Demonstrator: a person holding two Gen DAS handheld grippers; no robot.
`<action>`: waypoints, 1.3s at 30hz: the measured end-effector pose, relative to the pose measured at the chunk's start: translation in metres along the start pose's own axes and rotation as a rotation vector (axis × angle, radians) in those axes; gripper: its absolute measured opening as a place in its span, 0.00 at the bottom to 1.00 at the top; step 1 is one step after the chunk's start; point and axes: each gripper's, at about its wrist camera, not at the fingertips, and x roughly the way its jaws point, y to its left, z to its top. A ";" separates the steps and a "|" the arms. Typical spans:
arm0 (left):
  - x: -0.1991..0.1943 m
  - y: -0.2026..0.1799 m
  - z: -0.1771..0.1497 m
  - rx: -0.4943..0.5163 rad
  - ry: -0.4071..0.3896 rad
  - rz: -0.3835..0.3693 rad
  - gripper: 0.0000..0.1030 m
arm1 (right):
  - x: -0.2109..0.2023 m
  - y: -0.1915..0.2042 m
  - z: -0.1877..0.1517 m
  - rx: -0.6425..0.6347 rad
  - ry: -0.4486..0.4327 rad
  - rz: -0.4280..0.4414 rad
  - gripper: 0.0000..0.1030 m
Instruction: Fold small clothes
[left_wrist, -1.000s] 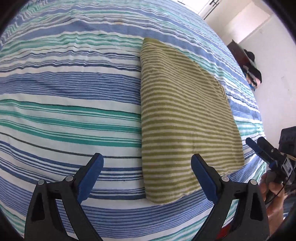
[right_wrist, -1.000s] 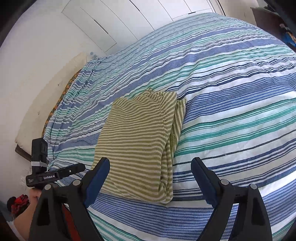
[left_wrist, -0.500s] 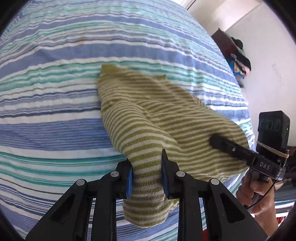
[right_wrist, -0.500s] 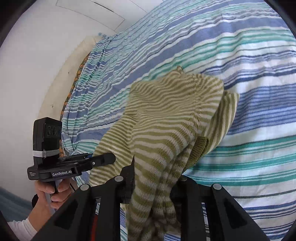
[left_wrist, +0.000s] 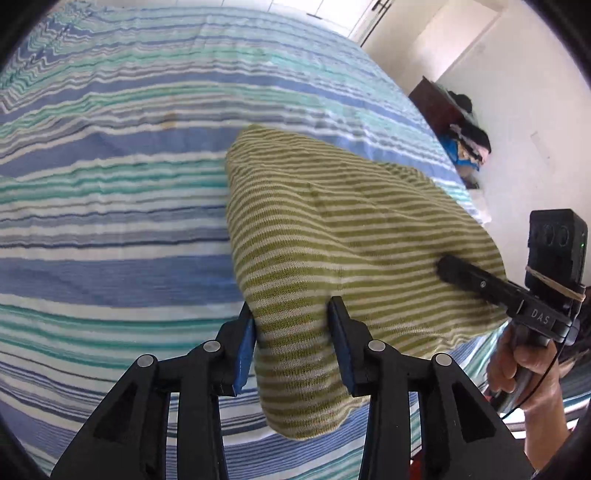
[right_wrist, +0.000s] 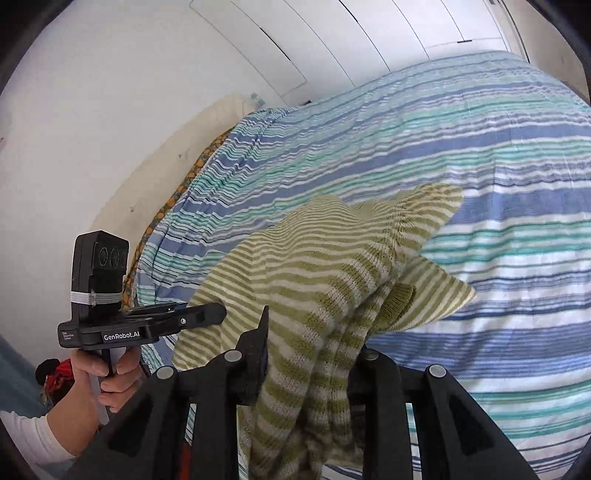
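Observation:
A green-and-cream striped knit garment (left_wrist: 332, 229) is folded and lifted off the striped bed. My left gripper (left_wrist: 291, 332) is shut on its near left corner. My right gripper (right_wrist: 310, 347) is shut on the opposite near corner, with fabric (right_wrist: 314, 295) bunched and hanging between the jaws. The far end of the garment (right_wrist: 432, 206) still rests on the bed. In the left wrist view the right gripper (left_wrist: 450, 269) pinches the garment's right edge. In the right wrist view the left gripper (right_wrist: 218, 314) pinches its left edge.
The bed has a blue, teal and white striped cover (left_wrist: 110, 184). A dark cabinet with piled clothes (left_wrist: 461, 129) stands by the far wall. White wardrobe doors (right_wrist: 332, 44) and a pillow edge (right_wrist: 177, 192) lie beyond the bed.
Both grippers closed on the garment's near corners and raised them. The near edge now hangs off the bed and moves toward the far end.

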 end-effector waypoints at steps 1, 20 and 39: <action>0.021 0.003 -0.024 0.019 0.048 0.076 0.39 | 0.011 -0.015 -0.023 0.027 0.054 -0.060 0.42; -0.105 -0.040 -0.179 0.271 -0.356 0.709 0.99 | -0.076 0.096 -0.191 -0.103 -0.089 -0.547 1.00; -0.183 -0.039 -0.200 0.095 -0.298 0.412 0.99 | -0.107 0.213 -0.182 -0.256 -0.014 -0.606 1.00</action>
